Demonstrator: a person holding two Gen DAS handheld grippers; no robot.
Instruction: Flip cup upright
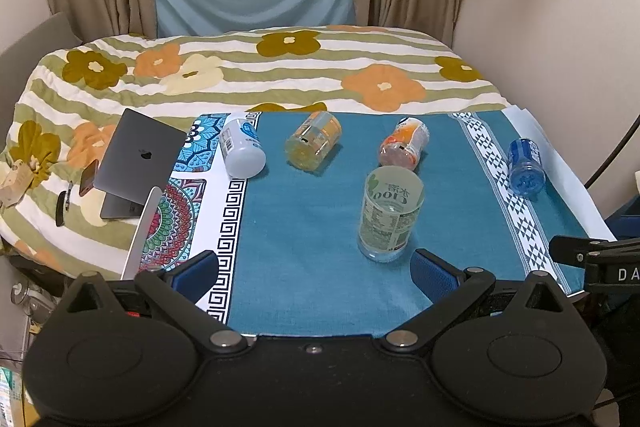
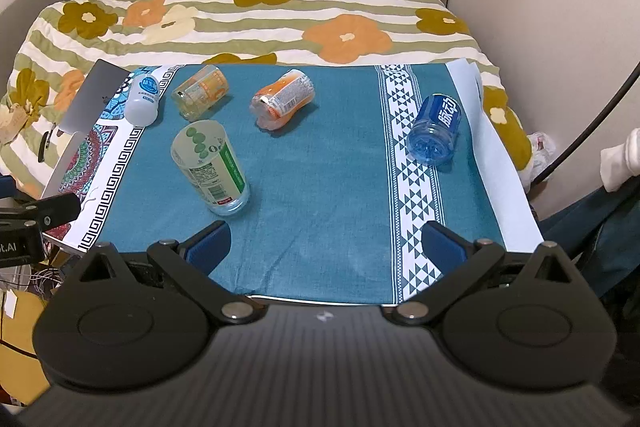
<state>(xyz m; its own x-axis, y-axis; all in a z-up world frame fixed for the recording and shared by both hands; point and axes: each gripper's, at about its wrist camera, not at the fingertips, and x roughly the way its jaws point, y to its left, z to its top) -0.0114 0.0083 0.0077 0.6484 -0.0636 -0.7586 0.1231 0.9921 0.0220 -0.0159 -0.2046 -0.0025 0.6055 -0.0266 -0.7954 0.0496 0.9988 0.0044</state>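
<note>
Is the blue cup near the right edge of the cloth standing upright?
No. The blue cup lies on its side on the patterned white band of the cloth, its base end facing the camera.

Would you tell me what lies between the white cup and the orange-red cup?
The yellow-orange cup lies on its side between the white cup and orange-red cup, in both views.

Five cups [image 1: 390, 213], one laptop [image 1: 140, 163].

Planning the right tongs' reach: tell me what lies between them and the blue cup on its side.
Nothing visible does. Only bare tablecloth separates the open right tongs from the blue cup; the green-labelled cup stands well off to the left.
</note>
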